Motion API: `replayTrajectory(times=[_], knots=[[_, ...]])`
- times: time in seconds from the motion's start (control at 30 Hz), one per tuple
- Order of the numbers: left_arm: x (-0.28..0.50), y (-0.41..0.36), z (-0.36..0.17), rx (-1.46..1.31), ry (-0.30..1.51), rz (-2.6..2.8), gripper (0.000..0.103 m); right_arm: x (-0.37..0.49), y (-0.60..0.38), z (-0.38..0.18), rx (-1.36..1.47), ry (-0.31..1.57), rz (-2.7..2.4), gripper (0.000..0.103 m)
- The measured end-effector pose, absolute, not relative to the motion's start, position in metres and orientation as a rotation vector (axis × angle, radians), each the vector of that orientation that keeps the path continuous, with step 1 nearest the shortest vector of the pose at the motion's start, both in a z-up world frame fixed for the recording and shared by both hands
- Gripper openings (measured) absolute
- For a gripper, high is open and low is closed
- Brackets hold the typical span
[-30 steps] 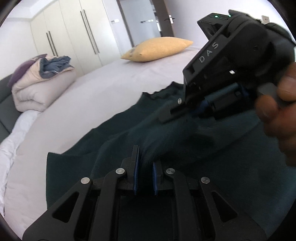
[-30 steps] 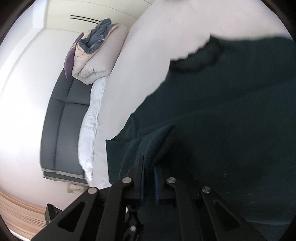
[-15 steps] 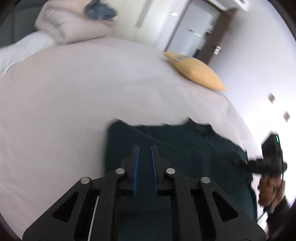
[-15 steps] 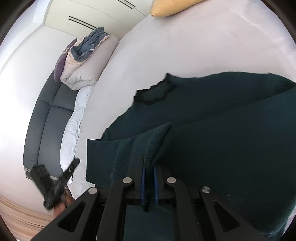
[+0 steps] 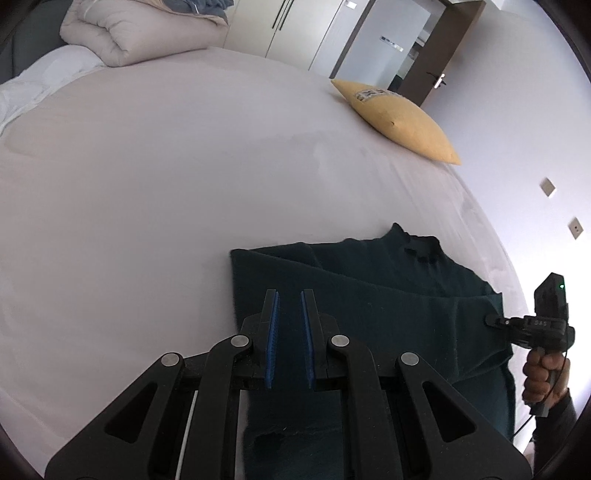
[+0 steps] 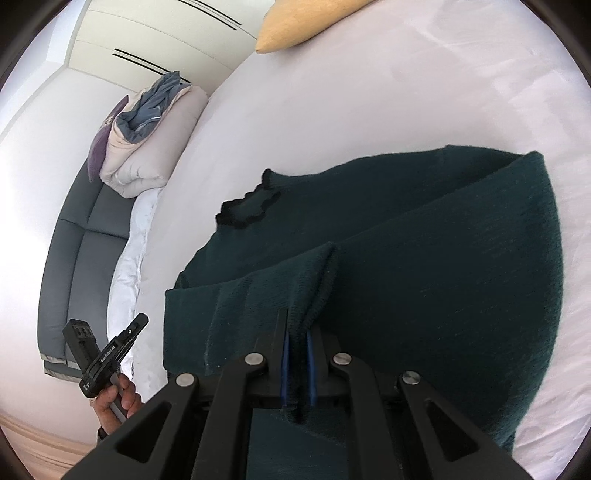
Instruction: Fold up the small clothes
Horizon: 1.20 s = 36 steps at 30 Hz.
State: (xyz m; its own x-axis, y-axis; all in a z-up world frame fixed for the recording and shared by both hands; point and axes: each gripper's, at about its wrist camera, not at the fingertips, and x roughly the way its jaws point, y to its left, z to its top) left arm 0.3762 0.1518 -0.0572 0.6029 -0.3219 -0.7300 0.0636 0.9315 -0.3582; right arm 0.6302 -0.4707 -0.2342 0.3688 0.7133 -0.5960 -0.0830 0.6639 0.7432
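Two tongs, one in each hand. One dark green sweater [image 5: 388, 295], flat on one big white bed [image 5: 147, 184]. Lies right under the left tongs [image 5: 289, 295] and spreads out ahead of them and to their right. One collar at the far edge, past the tips.

Left tongs: narrow, just a thin gap, nothing in between. Hang just above the sweater's left part.

Right tongs [image 6: 298, 325]: pinched tight on a fold of the sweater, lifted into a little ridge. Sit at the sweater's right edge, well apart from the left tongs, with one hand [image 5: 543, 376] around the handle.

One yellow pillow [image 5: 399, 118] far ahead of the left tongs, to the right. One pile of folded blankets [image 5: 140, 33] far ahead, to the left. One grey sofa [image 6: 74, 240] far off to the left of the right tongs.

Different from a second ago: back then, cloth bunched between the left tongs and the right tongs close in front of them. Now no cloth in the left tongs and lots of room between the two. Same tight pinch in the right tongs as before.
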Motion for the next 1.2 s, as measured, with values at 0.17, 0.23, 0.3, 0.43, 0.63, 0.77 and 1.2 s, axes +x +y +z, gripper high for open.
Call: replayTrajectory(times=[0.17, 0.23, 0.3, 0.43, 0.63, 0.77, 1.2], knots=[[0.401, 0.153, -0.063, -0.435, 0.931, -0.34, 0.011, 0.633, -0.476, -0.243, 0.703, 1.096, 0.541, 0.009], [0.41, 0.157, -0.069, -0.486, 0.944, -0.362, 0.011, 0.634, -0.48, -0.248, 0.719, 1.102, 0.537, 0.009], [0.421, 0.161, -0.079, -0.555, 0.973, -0.417, 0.011, 0.635, -0.484, -0.253, 0.743, 1.106, 0.548, 0.009], [0.437, 0.166, -0.11, -0.711, 1.07, -0.556, 0.011, 0.637, -0.484, -0.257, 0.751, 1.104, 0.559, 0.009], [0.446, 0.186, -0.144, -0.814, 1.102, -0.569, 0.011, 0.637, -0.485, -0.258, 0.743, 1.103, 0.571, 0.007], [0.446, 0.199, -0.149, -0.848, 1.083, -0.58, 0.011, 0.637, -0.483, -0.259, 0.743, 1.103, 0.562, 0.008], [0.395, 0.211, -0.154, -0.74, 1.129, -0.604, 0.011, 0.634, -0.484, -0.26, 0.77, 1.105, 0.546, 0.008]])
